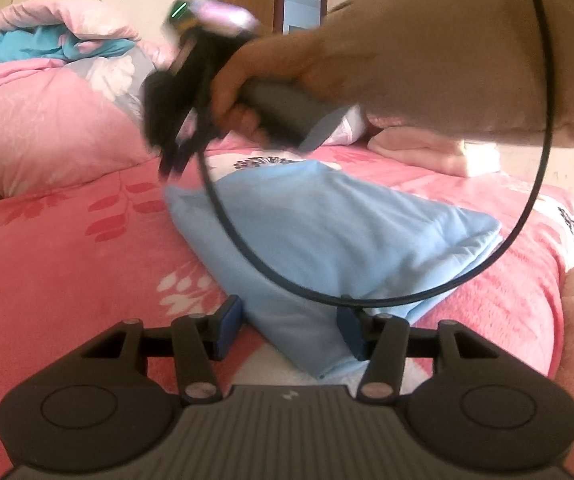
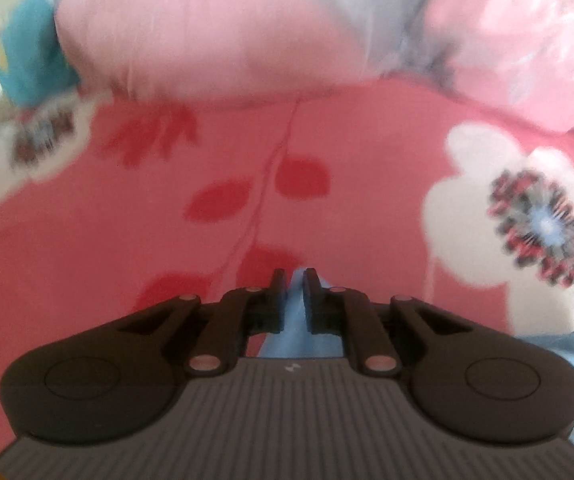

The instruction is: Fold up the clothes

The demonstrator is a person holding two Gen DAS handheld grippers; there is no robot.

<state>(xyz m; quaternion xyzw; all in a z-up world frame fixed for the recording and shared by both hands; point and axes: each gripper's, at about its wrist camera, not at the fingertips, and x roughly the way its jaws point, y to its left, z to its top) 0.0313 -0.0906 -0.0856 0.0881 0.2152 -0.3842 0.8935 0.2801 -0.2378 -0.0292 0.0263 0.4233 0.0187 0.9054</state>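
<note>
Lying folded on the pink floral bedspread [image 1: 67, 264], light blue garment [image 1: 327, 232], near corner between the parted left gripper [image 1: 291, 330], far edge pinched in the right gripper [image 2: 291, 280]

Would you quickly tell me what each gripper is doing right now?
Left gripper: open, jaws straddling the near corner of the blue garment.
Right gripper: closed on a fold of it.

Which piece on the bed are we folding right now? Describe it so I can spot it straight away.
Start from the bed with the pink flowered blanket. In the middle of it lies a light blue cloth, partly folded, with its near corner between the open fingers of the left gripper and its far corner under the right gripper. It is the only plain blue piece; the folded stack behind it is pale pink.
</note>
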